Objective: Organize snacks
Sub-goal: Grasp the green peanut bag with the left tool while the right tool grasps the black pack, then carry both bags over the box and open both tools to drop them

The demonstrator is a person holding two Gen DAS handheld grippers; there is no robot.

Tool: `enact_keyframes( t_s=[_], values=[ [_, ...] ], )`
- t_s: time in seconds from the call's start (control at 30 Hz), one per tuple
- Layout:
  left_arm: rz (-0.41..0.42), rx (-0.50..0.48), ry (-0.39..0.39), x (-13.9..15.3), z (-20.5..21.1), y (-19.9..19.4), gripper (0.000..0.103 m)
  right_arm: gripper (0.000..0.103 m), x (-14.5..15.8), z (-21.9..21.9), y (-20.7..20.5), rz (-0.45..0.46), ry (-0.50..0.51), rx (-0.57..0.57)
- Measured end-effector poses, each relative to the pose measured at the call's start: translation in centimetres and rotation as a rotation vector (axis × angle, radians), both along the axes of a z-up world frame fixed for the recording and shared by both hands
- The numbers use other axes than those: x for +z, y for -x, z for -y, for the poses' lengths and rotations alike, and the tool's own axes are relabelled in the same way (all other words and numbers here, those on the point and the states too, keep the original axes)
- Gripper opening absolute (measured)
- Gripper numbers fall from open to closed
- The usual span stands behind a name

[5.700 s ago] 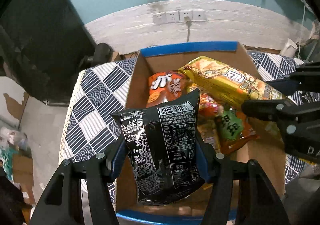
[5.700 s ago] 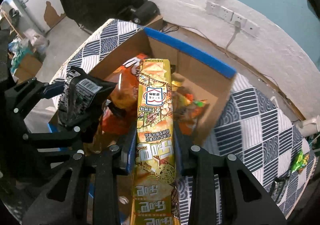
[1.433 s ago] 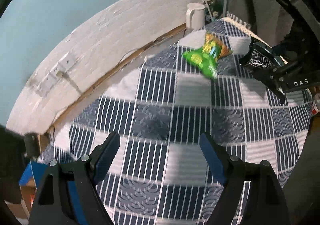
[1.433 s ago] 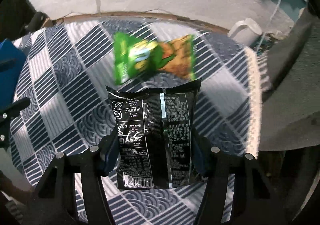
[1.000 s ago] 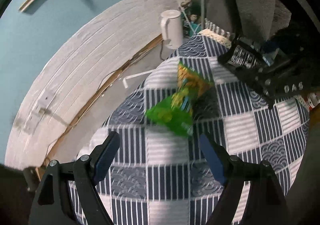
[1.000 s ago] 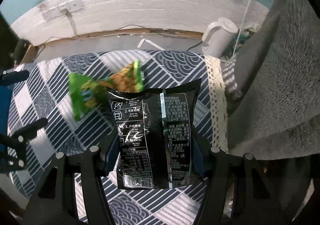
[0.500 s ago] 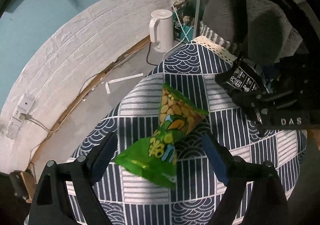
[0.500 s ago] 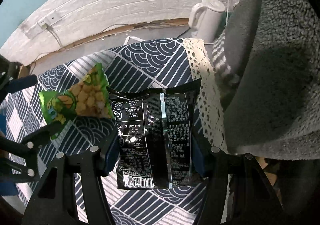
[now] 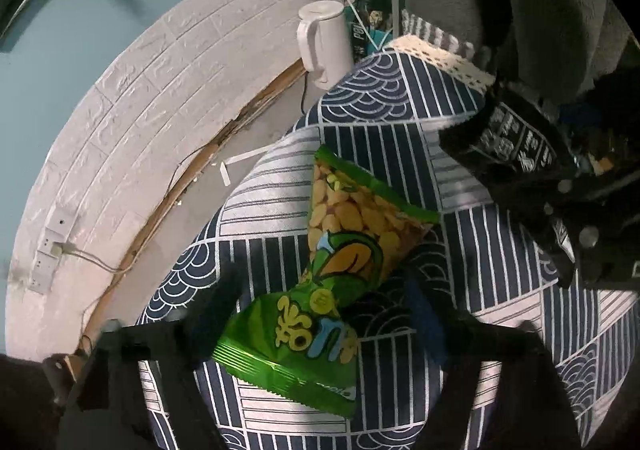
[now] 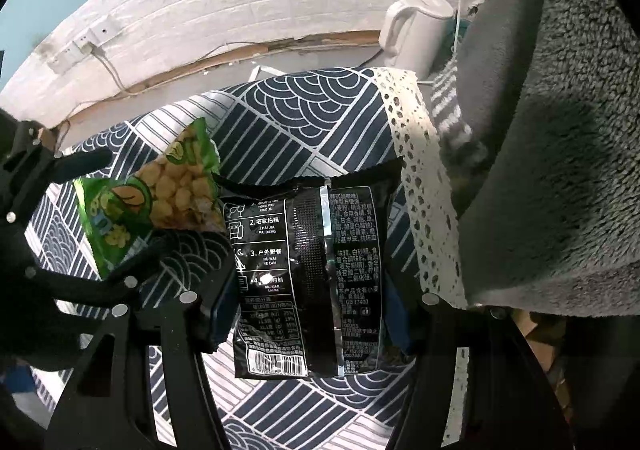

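**Left claw closing on the green snack while the right carries a black packet**

The patterned tablecloth (image 9: 500, 250) fills both views, its lace edge on the far right against a grey fleece blanket (image 10: 560, 169). Beyond the cloth's far edge a white kettle (image 9: 324, 45) stands on the floor by the brick-pattern wall.

The green snack bag (image 9: 320, 290) lies on the cloth, pinched at its waist. The left gripper (image 9: 324, 314) straddles that waist; its jaws have just been closing with the bag between them, but the blurred fingers do not show whether the pads press yet, so I cannot tell if it is gripped. The right gripper (image 10: 308, 314) is clamped on the black snack packet (image 10: 312, 274), held upright just right of the green bag.

Risks, as I judge them: the slick, puffy green film could squirt out if caught off-centre or only by its crimp. The black packet's left edge overlaps the green bag's far corner, so the two claws, close together, could snag each other when lifting. The lace edge lies clear of the grasp.
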State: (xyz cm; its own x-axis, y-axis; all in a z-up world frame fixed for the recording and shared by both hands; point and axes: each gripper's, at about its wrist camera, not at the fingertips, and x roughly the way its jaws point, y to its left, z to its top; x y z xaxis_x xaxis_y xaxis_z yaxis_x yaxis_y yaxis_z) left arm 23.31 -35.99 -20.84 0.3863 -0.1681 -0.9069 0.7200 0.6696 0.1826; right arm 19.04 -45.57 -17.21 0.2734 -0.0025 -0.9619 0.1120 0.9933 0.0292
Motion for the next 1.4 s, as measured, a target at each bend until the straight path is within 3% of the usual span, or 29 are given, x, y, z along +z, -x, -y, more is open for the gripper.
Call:
enact_keyframes(
  t_s=[0.03, 0.1, 0.27, 0.77, 1.4],
  values=[
    [-0.004, -0.004, -0.009, -0.2, -0.1, 0.0, 0.059, 0.061, -0.1, -0.2, -0.1, -0.001, 0.0, 0.003],
    [-0.024, -0.007, -0.015, -0.5, -0.4, 0.2, 0.035, 0.061, -0.2, -0.3, -0.3, -0.006, 0.002, 0.01],
    [-0.026, 0.012, 0.019, 0.0, -1.5, 0.5, 0.027, 0.061, -0.1, -0.5, -0.2, -0.004, 0.004, 0.017],
    [0.026, 0.082, 0.034, 4.1, -7.0, 3.6, 0.026, 0.061, 2.7, -3.7, 1.2, 0.045, 0.031, 0.108],
    [0.098, 0.167, 0.072, 11.5, -15.7, 11.7, 0.026, 0.061, 9.3, -13.1, 5.9, 0.151, 0.02, 0.282]
  ],
)
